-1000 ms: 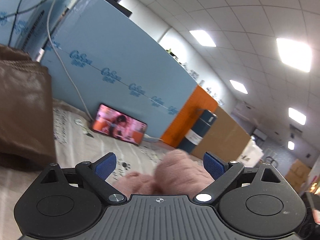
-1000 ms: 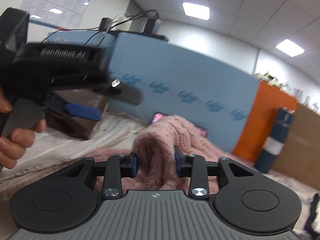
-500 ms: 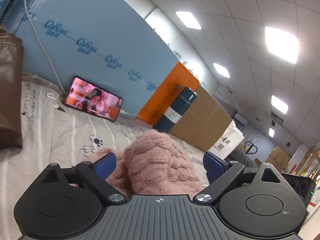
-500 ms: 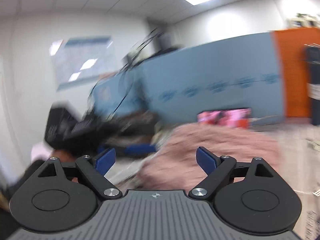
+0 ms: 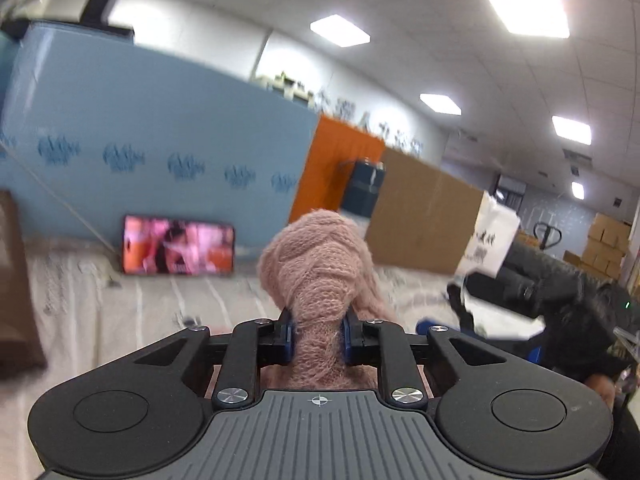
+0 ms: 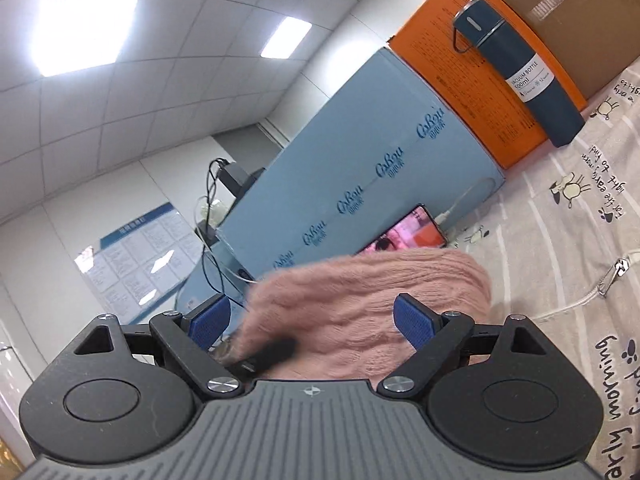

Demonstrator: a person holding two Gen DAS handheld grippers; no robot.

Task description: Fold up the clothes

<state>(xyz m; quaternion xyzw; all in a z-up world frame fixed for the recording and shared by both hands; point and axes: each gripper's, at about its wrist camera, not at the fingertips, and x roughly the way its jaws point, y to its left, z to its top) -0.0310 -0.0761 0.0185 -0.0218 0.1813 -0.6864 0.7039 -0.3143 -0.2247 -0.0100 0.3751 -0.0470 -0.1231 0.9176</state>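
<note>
A fuzzy pink knit sweater [image 5: 320, 264] is bunched in a thick fold. My left gripper [image 5: 318, 338] is shut on that fold, and the fabric bulges up above the blue pads. In the right wrist view the same pink sweater [image 6: 360, 304] lies between the spread blue pads, and my right gripper [image 6: 312, 320] is open around it without pinching. The right view is strongly tilted. The other gripper shows as a dark blurred shape [image 5: 552, 296] at the right of the left wrist view.
The sweater rests on a pale printed bedsheet [image 6: 580, 208]. A phone with a lit screen [image 5: 178, 245] leans on a light blue board [image 5: 160, 128]. A dark blue vacuum bottle [image 6: 520, 72] stands by an orange board [image 6: 472, 80]. A brown bag [image 5: 16, 296] sits at the left.
My left gripper closed on the pink sweater fold. My right gripper let go of the sweater, opened, and swung into a tilted pose.
</note>
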